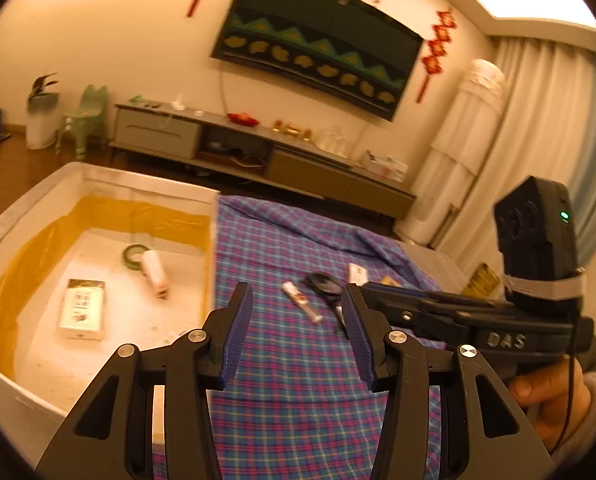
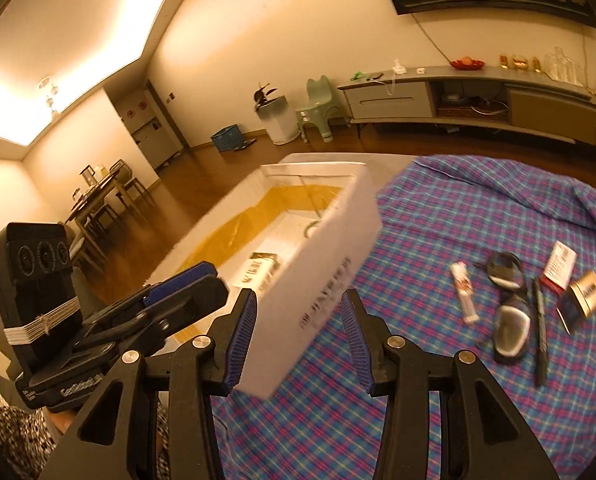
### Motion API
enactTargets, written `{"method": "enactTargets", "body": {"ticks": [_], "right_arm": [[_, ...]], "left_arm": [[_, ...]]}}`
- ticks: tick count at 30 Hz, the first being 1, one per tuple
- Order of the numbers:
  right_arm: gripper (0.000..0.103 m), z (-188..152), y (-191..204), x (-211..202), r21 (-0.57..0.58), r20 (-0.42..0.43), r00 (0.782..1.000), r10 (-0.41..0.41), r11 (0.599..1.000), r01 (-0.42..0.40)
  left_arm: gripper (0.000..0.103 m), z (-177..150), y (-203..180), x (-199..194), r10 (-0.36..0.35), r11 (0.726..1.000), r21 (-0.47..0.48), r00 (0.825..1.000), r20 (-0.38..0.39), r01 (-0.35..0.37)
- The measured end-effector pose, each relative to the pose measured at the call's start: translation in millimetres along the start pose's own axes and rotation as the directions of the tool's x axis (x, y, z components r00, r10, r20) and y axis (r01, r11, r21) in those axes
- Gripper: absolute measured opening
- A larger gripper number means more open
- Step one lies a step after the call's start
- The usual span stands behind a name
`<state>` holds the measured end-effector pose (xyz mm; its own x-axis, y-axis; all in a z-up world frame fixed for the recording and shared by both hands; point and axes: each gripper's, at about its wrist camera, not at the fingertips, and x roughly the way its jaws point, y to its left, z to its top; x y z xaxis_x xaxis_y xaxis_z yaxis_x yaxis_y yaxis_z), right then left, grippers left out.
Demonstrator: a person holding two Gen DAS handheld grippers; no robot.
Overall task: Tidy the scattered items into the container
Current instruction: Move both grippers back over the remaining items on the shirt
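Left tongs (image 1: 298,320) agape, empty; right tongs (image 2: 298,332) agape, empty, beside box (image 2: 318,276)

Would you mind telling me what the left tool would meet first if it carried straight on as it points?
Probably the plaid cloth, near the small white tube; the left tool is open and empty, though depth is unclear.

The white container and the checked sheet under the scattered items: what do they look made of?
The white container looks like foam or thick board: matte white, thick-walled, with glossy yellow film lining its inner walls. Which of the two I cannot tell. The checked sheet looks like thin woven cloth: matte, and it rumples into soft folds at the far edge.
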<state>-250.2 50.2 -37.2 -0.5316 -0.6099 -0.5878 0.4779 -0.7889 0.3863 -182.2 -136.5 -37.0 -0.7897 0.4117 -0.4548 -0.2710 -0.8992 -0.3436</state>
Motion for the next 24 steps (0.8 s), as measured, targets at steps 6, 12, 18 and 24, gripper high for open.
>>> {"method": "enactTargets", "body": {"ticks": [6, 12, 18, 24], "right_arm": [[0.046, -15.6, -36.8, -19.9, 0.043, 0.007, 0.999, -0.032, 0.999, 0.031], [0.046, -35.9, -89.2, -31.5, 0.117, 0.013, 0.993, -0.117, 0.986, 0.115], [0.046, -41.1, -126.5, -19.5, 0.098, -0.053, 0.958, -0.282, 0.953, 0.286], [0.046, -26.2, -144.9, 7.4, 0.039, -0.1, 0.937, -0.334, 0.94, 0.339]], "left_arm": [[0.053, -18.7, -40.5, 13.8, -0.058, 0.992, 0.109, 0.995, -0.079, 0.067], [0.053, -33.9, -67.6, 40.8, -0.067, 0.983, 0.154, 0.98, -0.189, 0.097], [0.053, -28.2, -79.8, 85.8, -0.033, 0.989, 0.13, 0.958, -0.284, 0.072], [0.053, -12.9, -64.9, 153.5, 0.078, 0.996, 0.075, 0.929, -0.36, -0.055]]}}
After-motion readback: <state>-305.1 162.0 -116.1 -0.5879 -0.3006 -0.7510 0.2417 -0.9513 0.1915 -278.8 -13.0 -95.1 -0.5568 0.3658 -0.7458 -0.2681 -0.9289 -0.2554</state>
